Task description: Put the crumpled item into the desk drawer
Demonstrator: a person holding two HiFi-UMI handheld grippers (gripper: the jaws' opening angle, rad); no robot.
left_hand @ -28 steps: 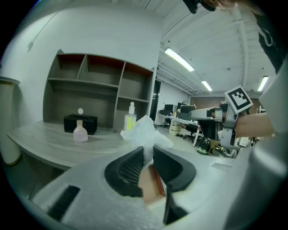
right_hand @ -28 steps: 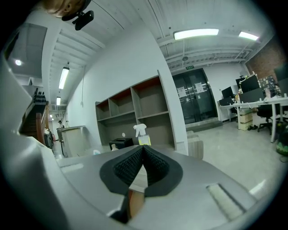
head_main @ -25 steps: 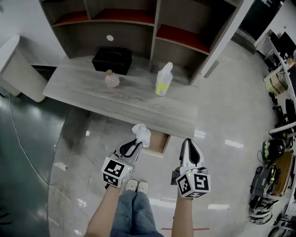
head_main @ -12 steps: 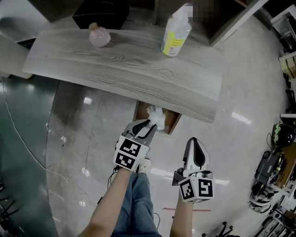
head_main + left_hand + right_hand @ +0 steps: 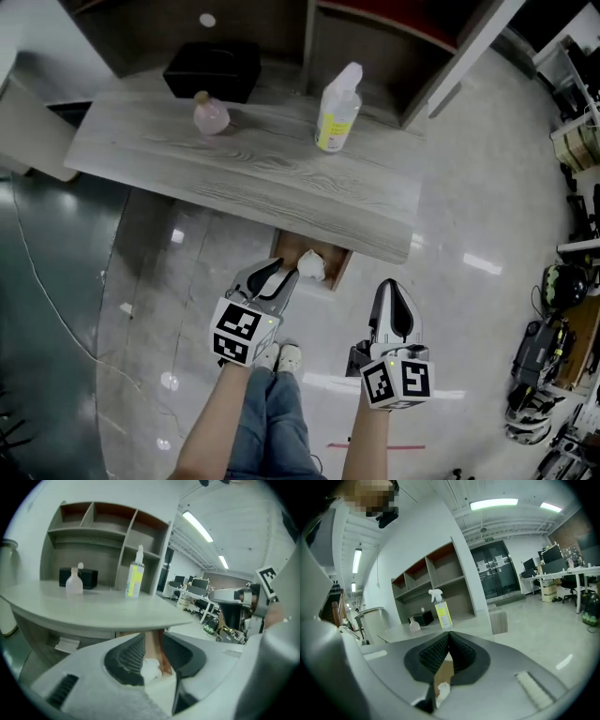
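Observation:
The crumpled white item (image 5: 310, 265) lies inside the open wooden drawer (image 5: 330, 272) under the grey desk's (image 5: 253, 178) front edge. My left gripper (image 5: 280, 275) is just in front of the drawer; its jaws are opening and nothing is pressed between them. In the left gripper view the crumpled item (image 5: 151, 670) shows through the gap of the left gripper (image 5: 152, 641), resting in the brown drawer (image 5: 153, 648). My right gripper (image 5: 394, 292) hangs shut over the floor to the drawer's right; its own view shows the right gripper (image 5: 449, 639) closed, with the crumpled item (image 5: 442, 689) below.
On the desk stand a spray bottle (image 5: 336, 108), a small pink bottle (image 5: 211, 114) and a black box (image 5: 212, 68). Shelving rises behind the desk. The person's legs and shoes (image 5: 278, 357) are below the grippers. Equipment clutters the right edge of the floor (image 5: 553, 328).
The left gripper carried the crumpled item to the drawer, let it go and drew back a little with its jaws wider. The right gripper stayed shut in place.

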